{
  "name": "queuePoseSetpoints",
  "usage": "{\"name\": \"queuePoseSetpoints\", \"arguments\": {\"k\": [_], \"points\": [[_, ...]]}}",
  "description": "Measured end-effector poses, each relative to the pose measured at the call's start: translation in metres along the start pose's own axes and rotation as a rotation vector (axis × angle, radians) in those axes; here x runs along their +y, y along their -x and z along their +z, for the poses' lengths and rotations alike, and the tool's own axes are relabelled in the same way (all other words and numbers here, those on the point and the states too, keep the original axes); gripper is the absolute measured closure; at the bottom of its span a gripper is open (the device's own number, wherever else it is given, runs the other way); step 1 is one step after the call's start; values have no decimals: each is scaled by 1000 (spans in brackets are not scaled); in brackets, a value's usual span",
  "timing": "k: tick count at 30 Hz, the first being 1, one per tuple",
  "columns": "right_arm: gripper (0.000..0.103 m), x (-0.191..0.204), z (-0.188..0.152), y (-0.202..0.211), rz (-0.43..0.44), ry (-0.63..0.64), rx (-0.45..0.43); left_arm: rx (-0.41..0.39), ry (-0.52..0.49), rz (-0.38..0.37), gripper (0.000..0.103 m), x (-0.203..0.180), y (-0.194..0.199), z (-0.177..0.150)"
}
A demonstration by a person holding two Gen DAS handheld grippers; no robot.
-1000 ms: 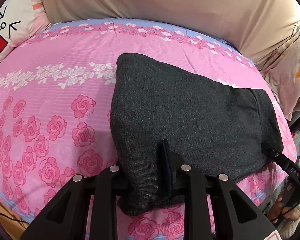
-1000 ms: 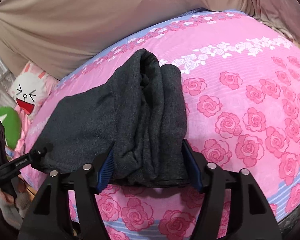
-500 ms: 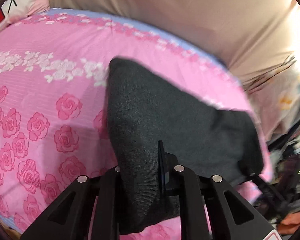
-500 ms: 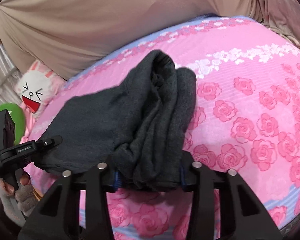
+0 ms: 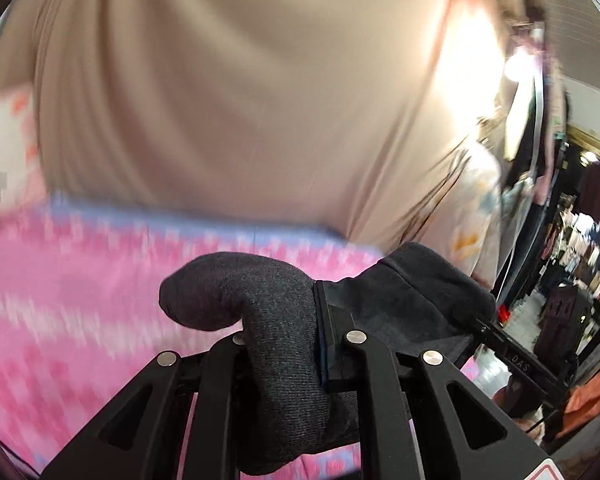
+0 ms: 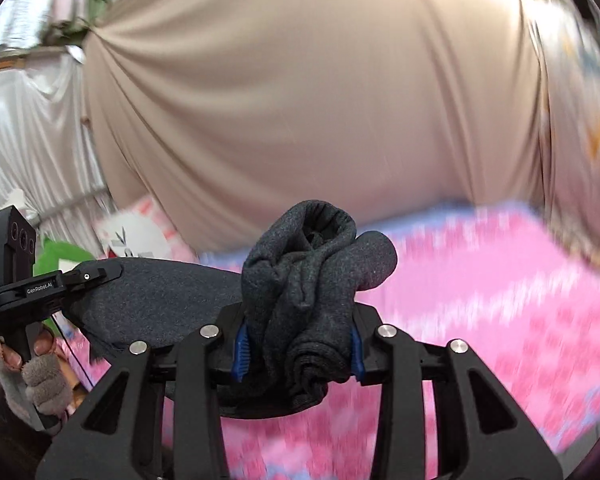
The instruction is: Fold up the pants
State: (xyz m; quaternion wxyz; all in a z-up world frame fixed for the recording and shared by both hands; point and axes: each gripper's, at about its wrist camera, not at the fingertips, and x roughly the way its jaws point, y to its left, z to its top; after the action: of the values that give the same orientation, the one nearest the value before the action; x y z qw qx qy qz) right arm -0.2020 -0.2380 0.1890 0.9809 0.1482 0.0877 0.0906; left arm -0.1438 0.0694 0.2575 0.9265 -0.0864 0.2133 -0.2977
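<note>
Dark grey knit, the pants (image 5: 284, 344) fill the lower centre of the left wrist view, where the left gripper (image 5: 284, 340) has its two black fingers pinched tight on a thick bunch of the cloth; a rounded lobe of fabric bulges up and to the left above the grip, and more cloth runs off to the right toward the other tool. At the right edge of that same frame the right gripper (image 5: 488, 326) bites the far end of the garment. In the right wrist view the pants (image 6: 304, 292) stand as a crumpled wad in the middle of the frame, clamped between the blue pads (image 6: 241, 350) of the right gripper (image 6: 298, 350), whose jaws are drawn narrow around the folds. From there a flatter span of cloth stretches toward the left of the frame to the left gripper (image 6: 100, 272), which nips its edge, with a hand (image 6: 28, 376) in a grey fingerless glove around the handle at lower left. The garment hangs lifted between both tools, above the pink rose-print bedspread (image 6: 500, 300), which is smeared by motion blur across the lower part of both frames. A beige curtain (image 6: 300, 100) covers the upper half of each view.
</note>
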Motion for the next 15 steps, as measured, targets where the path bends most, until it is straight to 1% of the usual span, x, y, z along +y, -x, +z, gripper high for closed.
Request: {"name": "queuePoseSetpoints", "arguments": {"k": [1,3,4,7,11,12,15], "points": [[67,8,16,7,7,28,-59,-40,-31,4,92,-8,8,10],[67,16,34,13,13,59,-127,-133,-99,9,92,-25,27,33],[67,21,48,17,20,81,-177,-167,-124,9,92,-31,33,42],[67,30,73,23,30,122,-260,-246,-175,13,92,-42,44,64],[67,37,105,18,38,169,-346,-348,-232,30,91,-51,51,95],[67,37,112,15,41,175,-358,-377,-240,33,91,-52,51,102],[67,38,132,-2,44,187,-381,-428,-266,60,91,-51,44,120]]}}
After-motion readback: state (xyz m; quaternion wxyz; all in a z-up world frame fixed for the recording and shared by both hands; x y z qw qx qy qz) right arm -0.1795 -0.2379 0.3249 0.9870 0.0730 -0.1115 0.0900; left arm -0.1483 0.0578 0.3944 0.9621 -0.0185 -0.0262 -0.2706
